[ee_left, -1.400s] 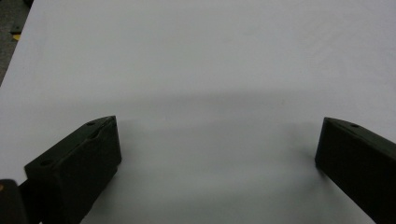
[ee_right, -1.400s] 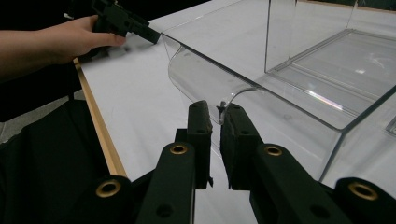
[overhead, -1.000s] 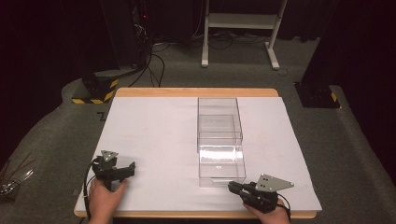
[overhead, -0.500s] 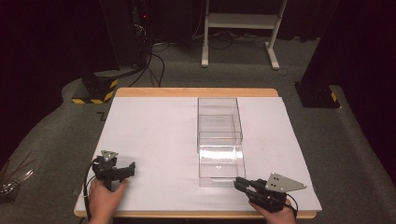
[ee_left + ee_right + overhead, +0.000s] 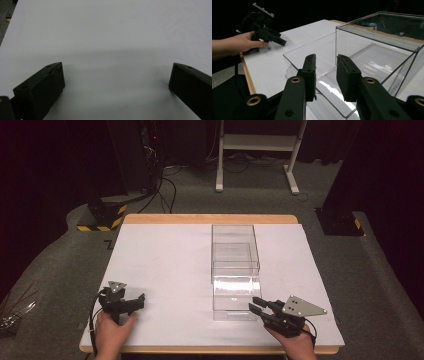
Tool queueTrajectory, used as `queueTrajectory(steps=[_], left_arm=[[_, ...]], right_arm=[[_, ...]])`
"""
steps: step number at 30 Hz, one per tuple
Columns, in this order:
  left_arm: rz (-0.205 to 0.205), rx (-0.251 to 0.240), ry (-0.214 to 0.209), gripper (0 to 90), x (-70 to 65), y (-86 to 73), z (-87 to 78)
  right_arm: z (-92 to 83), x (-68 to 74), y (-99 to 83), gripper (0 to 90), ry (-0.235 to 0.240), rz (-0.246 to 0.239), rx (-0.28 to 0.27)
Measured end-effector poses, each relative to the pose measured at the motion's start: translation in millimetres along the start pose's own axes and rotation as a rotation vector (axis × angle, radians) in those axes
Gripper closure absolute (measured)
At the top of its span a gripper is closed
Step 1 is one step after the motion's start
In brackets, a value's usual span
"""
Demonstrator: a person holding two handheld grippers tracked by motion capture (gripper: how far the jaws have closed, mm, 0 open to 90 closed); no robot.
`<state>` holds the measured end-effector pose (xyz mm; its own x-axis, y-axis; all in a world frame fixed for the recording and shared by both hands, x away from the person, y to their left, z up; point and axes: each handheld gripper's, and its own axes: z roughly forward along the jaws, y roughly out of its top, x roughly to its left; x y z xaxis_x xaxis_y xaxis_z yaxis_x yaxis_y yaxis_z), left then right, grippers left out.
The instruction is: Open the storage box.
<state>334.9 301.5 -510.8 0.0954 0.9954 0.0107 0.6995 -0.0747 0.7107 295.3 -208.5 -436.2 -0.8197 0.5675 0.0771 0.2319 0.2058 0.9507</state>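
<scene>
On the white-covered surface (image 5: 165, 265) stood one clear plastic box (image 5: 234, 251), and two grippers were at the near edge, one in each hand. Seen from above, the box was a long, see-through, open-topped container with straight walls, set right of the middle of the surface and running from the far side toward the person. A second clear piece (image 5: 233, 296), low and tray-like with a raised curved lip, lay at the box's near end; whether it was joined to the box or only lay against it could not be told.

The right gripper (image 5: 256, 304) was held just beside that near end, pointing toward it. In the right gripper view its jaws stood a small way apart, having just been opening, with only a narrow gap between the pads (image 5: 310, 65); nothing was pinched, and the clear lip (image 5: 294, 65) showed just beyond the tips.

The left gripper (image 5: 137, 301) rested near the front left corner, well apart from the box. In the left gripper view its jaws were spread wide over bare white surface (image 5: 110, 32), holding nothing
</scene>
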Motion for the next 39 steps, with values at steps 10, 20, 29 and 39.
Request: queueTrajectory(steps=[10, 20, 29, 39], left_arm=[[0.001, 0.0, 0.0, 0.4, 0.0, 0.0, 0.0], [0.0, 0.0, 0.0, 0.4, 0.0, 0.0, 0.0], [0.0, 0.0, 0.0, 0.4, 0.0, 0.0, 0.0], [0.001, 0.0, 0.0, 0.4, 0.0, -0.1, 0.0]], right_arm=[[4.1, -10.3, 0.8, 58.2, -0.096, -0.005, -0.008], [-1.3, -36.4, -11.0, 49.7, -0.291, 0.026, 0.019], [-7.4, -61.9, -31.4, 43.5, -0.468, 0.077, 0.116], [-8.5, -80.5, -55.1, 38.7, -0.558, 0.128, 0.255]])
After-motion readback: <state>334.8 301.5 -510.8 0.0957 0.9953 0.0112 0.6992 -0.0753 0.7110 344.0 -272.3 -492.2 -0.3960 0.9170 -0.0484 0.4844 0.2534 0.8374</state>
